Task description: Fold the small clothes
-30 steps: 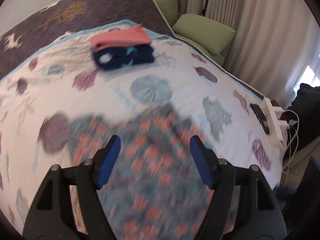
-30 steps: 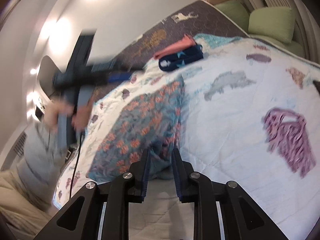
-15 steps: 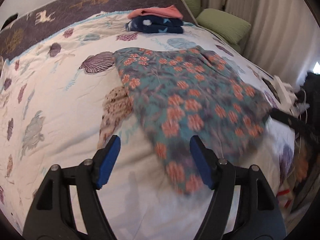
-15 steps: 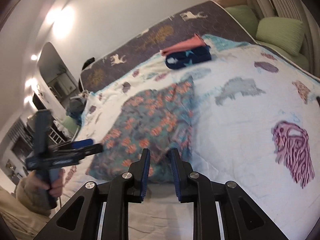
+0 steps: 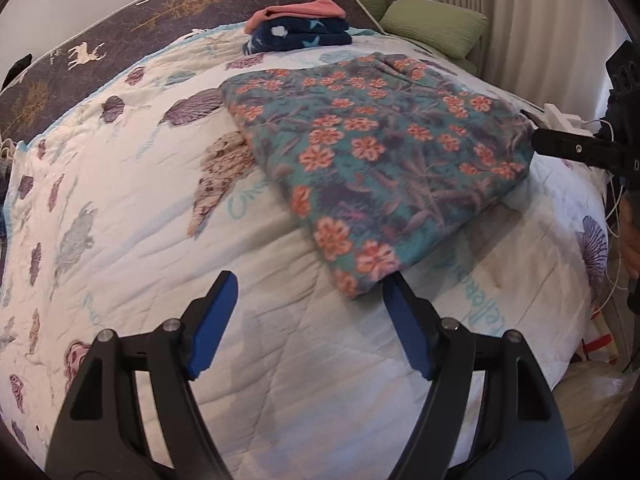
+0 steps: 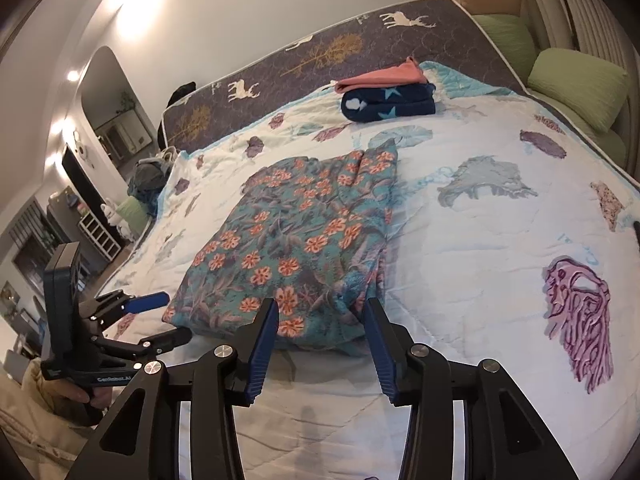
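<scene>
Left wrist cam sits low behind the left gripper [image 5: 306, 316], looking fwd along its blue-padded fingers across the white shell-print quilt [image 5: 140, 240], toward the dark deer-print mattress edge [image 5: 120, 24] far ahead; the folded teal cloth w/ orange flowers [image 5: 376, 152] lies close, just ahead and right of the tongs. Right wrist cam sits likewise behind the right gripper [image 6: 320, 324], cloth [image 6: 296, 240] directly ahead of its tips, near. Both views share cloth, quilt [image 6: 480, 240], mattress edge [image 6: 320, 52] and the stacked pink-and-navy folded clothes [image 5: 298, 28] [image 6: 386, 92] far beyond. Each cam catches the other gripper at its side: left tool [image 6: 156, 320] left of the right tongs, right tool [image 5: 576, 148] far right of the left tongs.
</scene>
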`<state>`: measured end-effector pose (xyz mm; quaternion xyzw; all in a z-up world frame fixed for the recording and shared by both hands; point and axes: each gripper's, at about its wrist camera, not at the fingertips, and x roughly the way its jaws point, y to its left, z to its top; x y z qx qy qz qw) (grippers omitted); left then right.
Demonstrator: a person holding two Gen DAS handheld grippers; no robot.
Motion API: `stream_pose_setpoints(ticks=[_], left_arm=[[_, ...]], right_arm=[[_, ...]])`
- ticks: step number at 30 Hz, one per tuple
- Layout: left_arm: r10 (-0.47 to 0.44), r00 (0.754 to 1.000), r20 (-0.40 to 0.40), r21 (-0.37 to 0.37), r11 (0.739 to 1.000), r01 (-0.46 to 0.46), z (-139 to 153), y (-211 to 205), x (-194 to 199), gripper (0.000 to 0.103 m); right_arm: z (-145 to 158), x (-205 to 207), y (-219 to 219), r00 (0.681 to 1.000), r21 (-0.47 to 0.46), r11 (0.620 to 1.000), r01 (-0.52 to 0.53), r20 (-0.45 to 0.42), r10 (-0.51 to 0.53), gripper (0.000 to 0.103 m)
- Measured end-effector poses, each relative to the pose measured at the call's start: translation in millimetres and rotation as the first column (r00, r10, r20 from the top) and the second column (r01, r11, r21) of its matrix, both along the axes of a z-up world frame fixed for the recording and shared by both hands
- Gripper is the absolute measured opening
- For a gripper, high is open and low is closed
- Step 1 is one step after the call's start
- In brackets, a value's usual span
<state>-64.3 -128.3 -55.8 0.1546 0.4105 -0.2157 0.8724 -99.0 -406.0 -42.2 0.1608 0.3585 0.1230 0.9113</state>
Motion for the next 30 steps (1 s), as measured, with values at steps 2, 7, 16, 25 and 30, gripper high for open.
stream_pose_setpoints(ticks=[2, 7, 16, 25, 30], left_arm=[[0.022, 1.0, -0.008, -0.014, 1.0, -0.022, -0.7, 4.8, 1.6, 0.075], [0.084, 0.996, -0.026, -0.058, 0.995, -0.085, -0.4, 10.7, 9.6, 0.075], [0.119, 0.992, -0.044, -0.097, 0.988, -0.123, 0.4, 4.7, 17.3, 0.075], [0.167, 0.982, -0.093, -0.134, 0.975, -0.178, -7.7, 20.1, 19.4, 0.077], [0.196, 0.977, -0.081, -0.143, 0.968, -0.206, -5.0, 26.7, 13.4, 0.077]], right_arm=[[-0.9, 1.8, 0.1, 1.0, 0.004, 1.0, -0.005, -0.004, 0.005, 0.045], [-2.0, 8.6, -1.4, 1.0, 0.015, 1.0, -0.02, -0.016, 0.02, 0.045], [-14.7, 27.6, -7.3, 0.993, -0.013, 0.999, 0.047, -0.112, -0.048, 0.017], [-3.3, 17.6, -14.9, 0.997, 0.028, 0.999, 0.019, -0.079, -0.016, 0.014], [-6.4, 13.6, -19.7, 0.996, 0.023, 0.999, 0.025, -0.091, -0.023, 0.014]])
